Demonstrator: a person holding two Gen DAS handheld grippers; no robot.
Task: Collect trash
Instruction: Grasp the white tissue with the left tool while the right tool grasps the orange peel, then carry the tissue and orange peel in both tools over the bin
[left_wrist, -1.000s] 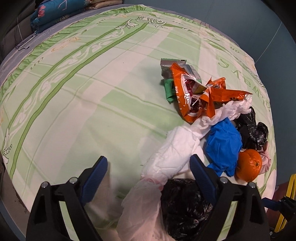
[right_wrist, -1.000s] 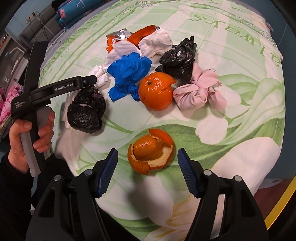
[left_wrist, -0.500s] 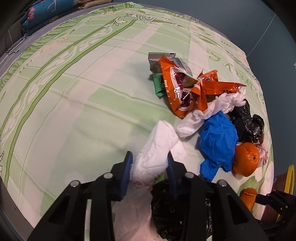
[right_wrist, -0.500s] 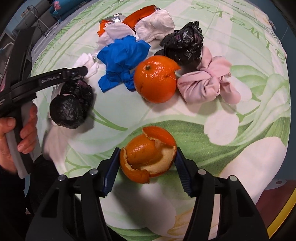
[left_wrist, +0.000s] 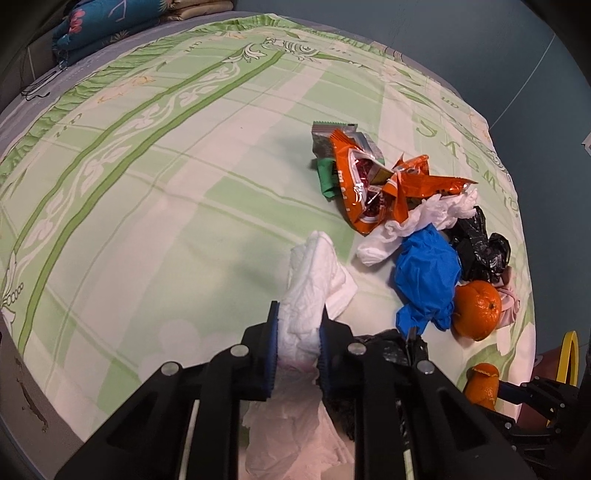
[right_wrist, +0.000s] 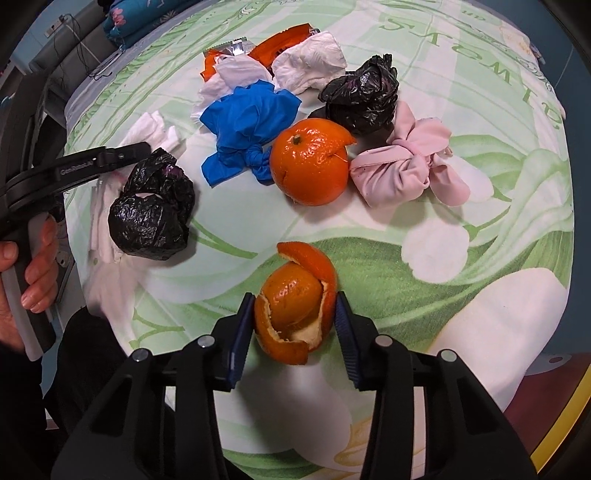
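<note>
Trash lies on a green and white sheet. My left gripper is closing, and its blue pads press on a crumpled white tissue that sticks up between them. A black bag lies just right of that gripper. In the right wrist view, my right gripper is closing, with both pads against an orange peel. Beyond the peel lie a whole orange, a blue bag, a second black bag and a pink bundle. Orange snack wrappers lie farther back.
A person's hand grips the left tool's handle at the sheet's left edge. Folded blue floral bedding sits at the far corner. A yellow-rimmed object stands below the sheet's right edge. More white tissue lies by the wrappers.
Both grippers went from wide open to closed: the left onto the white tissue, the right onto the orange peel. The tissue now stands up between the left pads.
</note>
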